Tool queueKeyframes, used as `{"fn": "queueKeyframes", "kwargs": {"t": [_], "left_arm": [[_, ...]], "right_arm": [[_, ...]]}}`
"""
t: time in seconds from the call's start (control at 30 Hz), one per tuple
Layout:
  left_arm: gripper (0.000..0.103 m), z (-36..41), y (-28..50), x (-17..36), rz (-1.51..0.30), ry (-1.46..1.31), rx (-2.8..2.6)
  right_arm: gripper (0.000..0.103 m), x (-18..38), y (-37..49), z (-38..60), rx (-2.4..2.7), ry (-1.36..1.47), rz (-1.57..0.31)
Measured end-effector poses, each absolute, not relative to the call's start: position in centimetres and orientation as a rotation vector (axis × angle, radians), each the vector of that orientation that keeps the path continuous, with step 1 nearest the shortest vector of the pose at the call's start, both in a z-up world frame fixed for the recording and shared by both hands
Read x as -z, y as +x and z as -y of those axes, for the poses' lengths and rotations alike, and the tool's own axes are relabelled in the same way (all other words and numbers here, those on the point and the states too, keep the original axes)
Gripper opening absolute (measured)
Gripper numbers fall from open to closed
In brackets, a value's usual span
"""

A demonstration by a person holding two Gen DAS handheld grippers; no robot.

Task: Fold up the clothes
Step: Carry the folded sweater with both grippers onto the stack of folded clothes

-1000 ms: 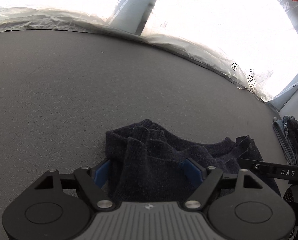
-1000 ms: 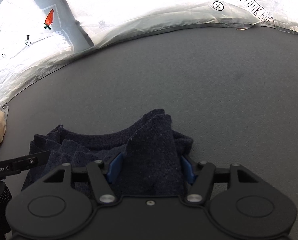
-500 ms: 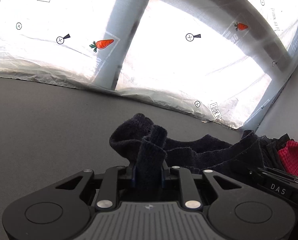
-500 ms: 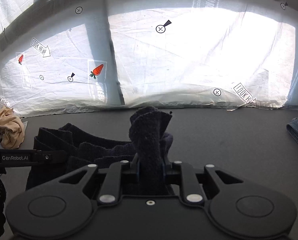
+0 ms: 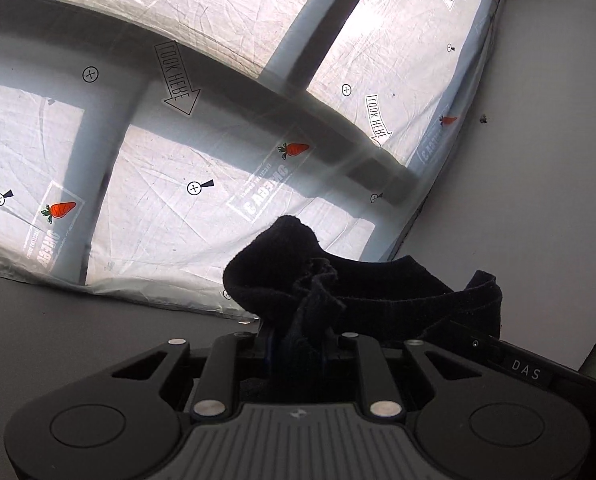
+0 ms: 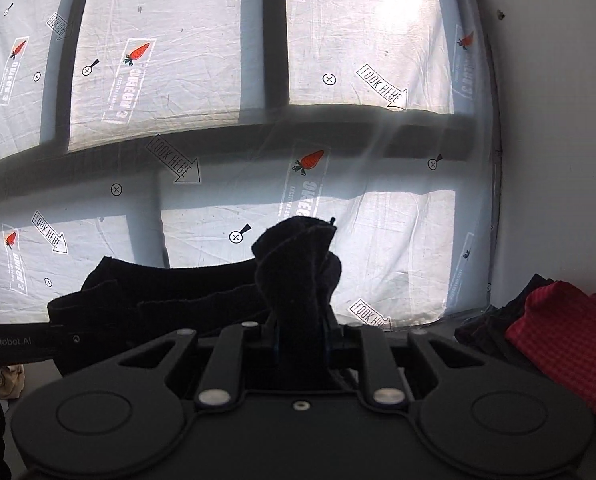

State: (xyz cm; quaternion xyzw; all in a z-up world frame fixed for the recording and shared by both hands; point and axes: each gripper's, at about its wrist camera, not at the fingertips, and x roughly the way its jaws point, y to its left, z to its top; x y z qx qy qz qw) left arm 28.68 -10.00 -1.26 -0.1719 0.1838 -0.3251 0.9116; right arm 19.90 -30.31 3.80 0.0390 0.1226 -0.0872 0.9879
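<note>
A dark navy knit garment (image 5: 377,288) hangs stretched between my two grippers, lifted off the grey table. My left gripper (image 5: 298,340) is shut on one bunched corner of it. My right gripper (image 6: 299,332) is shut on the other corner, and the garment (image 6: 170,292) sags to the left from it. The right gripper's side bar shows at the right of the left wrist view (image 5: 525,368). The left gripper's bar shows at the left of the right wrist view (image 6: 18,342). The fingertips are hidden by the cloth.
The grey table (image 5: 58,328) lies below, with a plastic-covered window (image 6: 218,80) printed with carrots behind it. A red checked cloth on dark clothes (image 6: 569,336) lies at the right. A beige garment (image 6: 8,380) lies at the left. A white wall (image 5: 537,160) stands at the right.
Both grippers closed on the garment's corners on the table, then rose and tilted upward with it. The garment now hangs in the air between them.
</note>
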Motion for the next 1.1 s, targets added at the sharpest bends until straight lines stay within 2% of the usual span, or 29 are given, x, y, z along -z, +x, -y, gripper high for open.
{"fn": "queueKeyframes", "kwargs": {"t": [0.37, 0.6, 0.87, 1.1], "left_arm": [[0.02, 30.8, 22.7, 0.5, -0.303, -0.312, 0.757], [0.021, 46.2, 21.7, 0.2, -0.387, -0.369, 0.814], [0.021, 56.9, 26.0, 0.2, -0.434, -0.376, 0.863], [0.022, 61.3, 35.9, 3.4, -0.517, -0.362, 0.736]], "right_arm": [[0.019, -3.2, 12.1, 50.0, 0.271, 0.07, -0.099], [0.019, -4.7, 10.3, 65.2, 0.348, 0.044, -0.119], [0.02, -4.5, 14.5, 75.7, 0.394, -0.015, -0.109], [0.02, -0.4, 25.5, 78.7, 0.378, -0.075, -0.16]]}}
